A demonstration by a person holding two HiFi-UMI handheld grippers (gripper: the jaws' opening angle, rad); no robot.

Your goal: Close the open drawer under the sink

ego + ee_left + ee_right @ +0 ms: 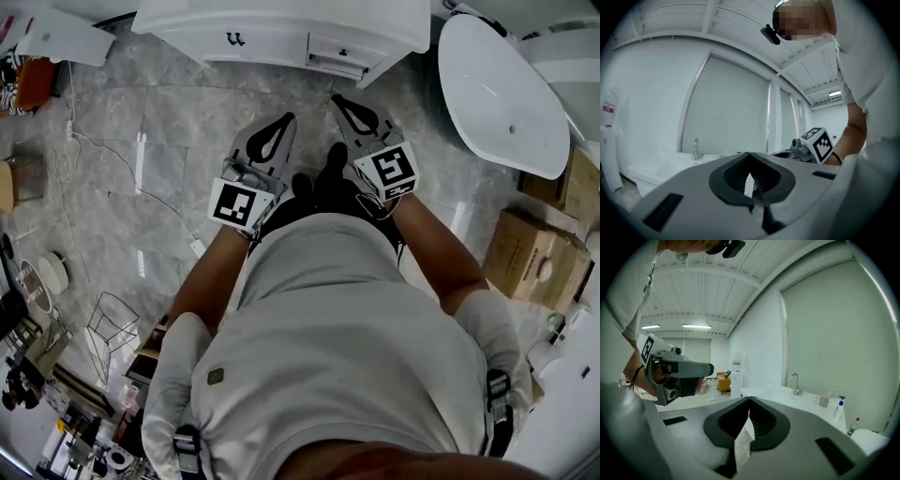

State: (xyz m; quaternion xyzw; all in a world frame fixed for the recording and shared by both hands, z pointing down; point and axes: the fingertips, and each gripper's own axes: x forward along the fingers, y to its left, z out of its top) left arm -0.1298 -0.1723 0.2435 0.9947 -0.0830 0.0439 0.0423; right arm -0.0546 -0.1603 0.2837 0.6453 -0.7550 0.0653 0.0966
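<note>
Ahead of me: vanity [187,28], large, fixed. Its drawer [336,54], right of vanity's middle, standing slightly out; I judge it light, stiff, sliding easily, so push flat on its front. My left gripper [288,118] and right gripper [337,98], short of the vanity, both pressed together, empty.

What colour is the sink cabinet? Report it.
White, with dark handles; the glossy vanity cabinet shows best in the head view.

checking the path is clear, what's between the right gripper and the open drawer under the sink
Only bare grey floor, seen in the head view, between the right gripper and the drawer.
</note>
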